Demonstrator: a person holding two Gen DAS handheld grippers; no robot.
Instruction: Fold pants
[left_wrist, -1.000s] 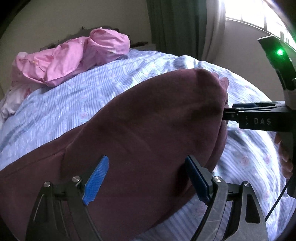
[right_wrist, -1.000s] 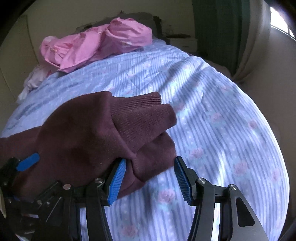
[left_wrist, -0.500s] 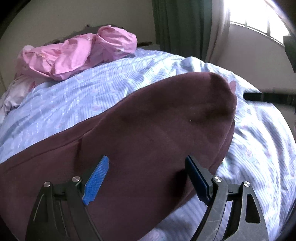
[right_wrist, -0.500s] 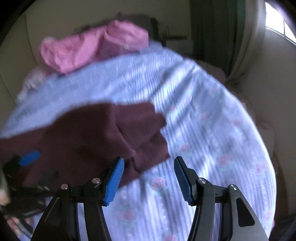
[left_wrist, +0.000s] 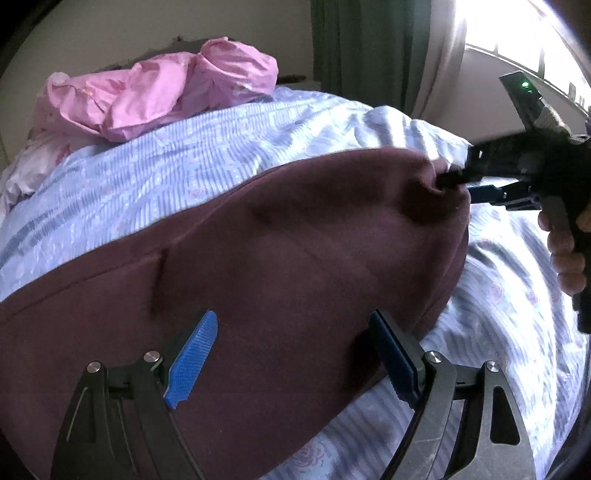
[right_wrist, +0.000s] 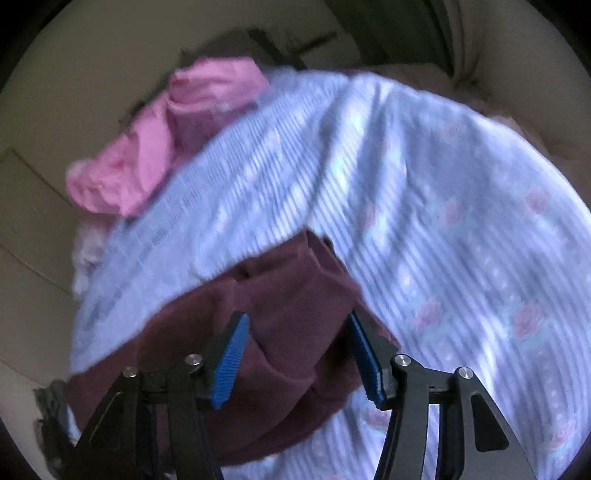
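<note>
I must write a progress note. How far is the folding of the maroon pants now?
Done: the maroon pants lie in layers on the striped bedsheet, cuffs stacked. In hand: the right gripper is closing around the cuff end, pads not yet pressing; the left gripper is open over the cloth. Left: at least another fold, probably.

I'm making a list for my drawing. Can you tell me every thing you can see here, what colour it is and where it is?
pants: one pair, dark maroon, lying on the bed, cuffs toward the right gripper
bedsheet: one, pale blue striped with pink roses, covering the bed
bedding heap: one, pink, crumpled at the far end of the bed
curtain: one, dark green, beside the bright window
window: one, bright, far right
left gripper: one, black with blue pads, jaws open over the pants
right gripper: one, black with blue pads, jaws closing around the pants' cuff end
hand: one, holding the right gripper's handle
</note>
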